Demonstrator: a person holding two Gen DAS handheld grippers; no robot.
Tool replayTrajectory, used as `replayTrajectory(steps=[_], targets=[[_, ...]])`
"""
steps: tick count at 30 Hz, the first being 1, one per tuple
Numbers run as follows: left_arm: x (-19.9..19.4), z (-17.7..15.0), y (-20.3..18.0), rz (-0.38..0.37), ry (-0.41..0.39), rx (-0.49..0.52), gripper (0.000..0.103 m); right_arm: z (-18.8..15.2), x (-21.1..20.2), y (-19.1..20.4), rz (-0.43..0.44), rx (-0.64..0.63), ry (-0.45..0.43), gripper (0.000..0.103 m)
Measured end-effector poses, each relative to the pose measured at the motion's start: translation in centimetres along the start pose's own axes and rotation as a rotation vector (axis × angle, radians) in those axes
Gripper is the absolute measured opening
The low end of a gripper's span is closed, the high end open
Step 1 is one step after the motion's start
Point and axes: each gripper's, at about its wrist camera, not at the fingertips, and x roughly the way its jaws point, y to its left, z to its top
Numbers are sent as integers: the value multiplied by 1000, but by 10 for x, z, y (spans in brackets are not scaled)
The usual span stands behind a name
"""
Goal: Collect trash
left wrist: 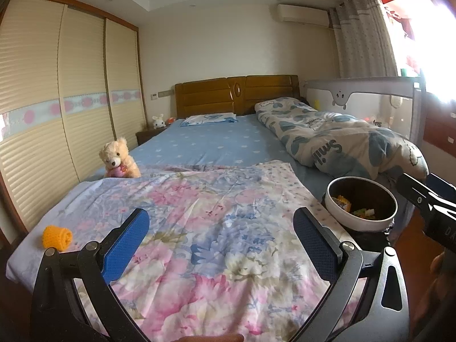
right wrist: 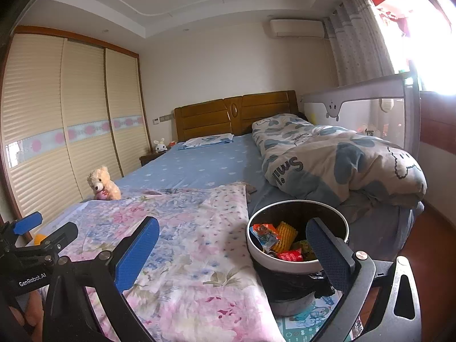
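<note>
A double bed with a wooden headboard fills the room, flanked on the left by a three-door louvred wardrobe and on the right by a grey mesh bed rail beneath one curtained window. One rolled quilt printed with blue hearts lies along the bed's right side; one floral sheet covers the foot end, its far edge ending short of the blue star-print sheet, whose middle lies open and bare. One flat pillow rests at the headboard.

The trash bin, white-rimmed and lined with a black bag, stands just beside the bed's right foot corner; in the right wrist view it holds several wrappers, red, yellow and green among them. One teddy bear sits at the bed's left edge; one white rabbit toy stands on the nightstand. One orange knitted piece lies near the left foot corner of the floral sheet.

Both tools stand released and empty: the left gripper is spread wide over the floral sheet, the right gripper is spread with its right finger over the bin's rim.
</note>
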Motion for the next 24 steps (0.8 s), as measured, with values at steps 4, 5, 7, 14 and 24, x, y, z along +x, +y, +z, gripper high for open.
replayTrajectory(steps=[4,5,7,14,24], targets=[[-1,0,-1,3,-4,1,103,0,0,0,2,1,1,103],[-1,0,-1,4,-5,1,103,0,-1,1,3,1,1,103],[-1,0,-1,0,-2,1,103,0,-1,1,4,1,0,103],[-2,1,-2,-8,3,5,103,1,-2,2,6,4,2,103],[-2,1,-2,-10,4,4,103,-1,-1,8,17,-2,13,103]])
